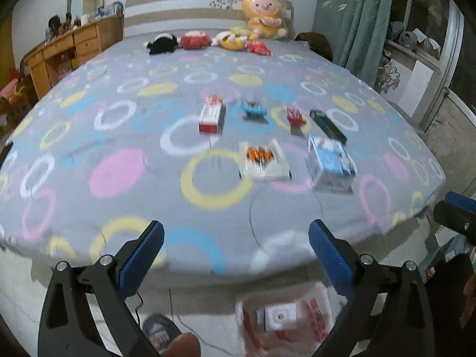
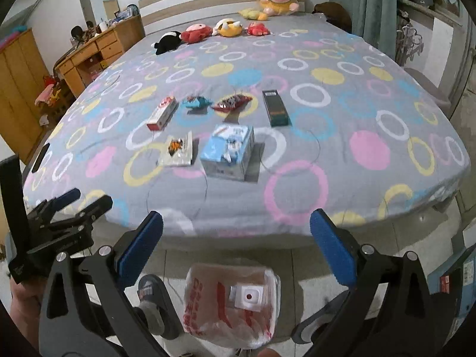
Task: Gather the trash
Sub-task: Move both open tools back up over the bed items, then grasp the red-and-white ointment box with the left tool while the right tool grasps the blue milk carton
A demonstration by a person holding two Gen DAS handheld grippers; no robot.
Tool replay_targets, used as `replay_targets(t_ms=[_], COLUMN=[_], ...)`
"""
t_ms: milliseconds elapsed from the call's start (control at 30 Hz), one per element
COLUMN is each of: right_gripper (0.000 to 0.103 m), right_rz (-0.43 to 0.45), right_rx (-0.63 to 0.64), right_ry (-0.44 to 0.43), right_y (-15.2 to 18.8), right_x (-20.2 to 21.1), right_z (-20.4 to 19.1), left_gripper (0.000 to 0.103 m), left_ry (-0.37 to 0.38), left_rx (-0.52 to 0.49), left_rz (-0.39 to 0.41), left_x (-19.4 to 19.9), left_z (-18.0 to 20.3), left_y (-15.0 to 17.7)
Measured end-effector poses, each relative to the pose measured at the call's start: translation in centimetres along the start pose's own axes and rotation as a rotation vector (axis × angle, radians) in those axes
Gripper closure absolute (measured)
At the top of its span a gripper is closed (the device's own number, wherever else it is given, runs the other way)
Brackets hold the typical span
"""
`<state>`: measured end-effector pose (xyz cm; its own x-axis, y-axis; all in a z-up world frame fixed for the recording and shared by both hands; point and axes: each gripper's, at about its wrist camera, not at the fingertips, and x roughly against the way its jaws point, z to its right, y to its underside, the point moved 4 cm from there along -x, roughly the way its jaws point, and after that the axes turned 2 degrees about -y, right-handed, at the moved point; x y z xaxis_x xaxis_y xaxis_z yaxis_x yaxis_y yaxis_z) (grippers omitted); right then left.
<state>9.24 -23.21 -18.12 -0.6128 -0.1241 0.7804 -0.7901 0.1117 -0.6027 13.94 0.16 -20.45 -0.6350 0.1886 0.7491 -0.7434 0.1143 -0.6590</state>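
With one white square packet in the red-printed plastic bag, six packages wait near the bed's foot edge, both grippers spread empty.

I saw a bed with a ring-patterned grey cover filling the room, a wooden dresser at ten o'clock, green curtains at one o'clock, pale tiled floor below.
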Motion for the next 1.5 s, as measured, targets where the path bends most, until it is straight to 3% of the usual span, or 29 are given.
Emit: replay_targets(t_ms=[300, 667, 867, 1233, 1500], right_gripper=[0.006, 0.006, 0.006, 0.006, 0.006], right_rz=[-0.005, -0.035, -0.062, -0.102, -0.137], right_rx=[0.004, -0.006, -0.022, -0.042, -0.04], right_ry=[0.015, 0.05, 0.081, 0.106, 0.126], right_y=[-3.1, -5.4, -6.2, -7.0, -7.0], right_x=[-2.1, -6.0, -8.8, -13.0, -15.6], right_z=[-1.2, -2.0, -1.8, -1.2, -0.9], left_gripper=[0.008, 0.008, 0.008, 0.008, 0.008], left_ry=[-0.046, -0.058, -0.047, -0.069, -0.076], left_rx=[-0.014, -0.078, -0.06, -0.065, -0.074], left_rz=[0.054, 0.044, 0.018, -0.072, -0.106], left_x=[-2.5, -7.9, -11.1, -16.8, -18.9], left_z=[-3.0, -3.0, -2.9, -3.1, -3.4], left_y=[-5.5, -10.1, -12.1, -13.1, -13.2])
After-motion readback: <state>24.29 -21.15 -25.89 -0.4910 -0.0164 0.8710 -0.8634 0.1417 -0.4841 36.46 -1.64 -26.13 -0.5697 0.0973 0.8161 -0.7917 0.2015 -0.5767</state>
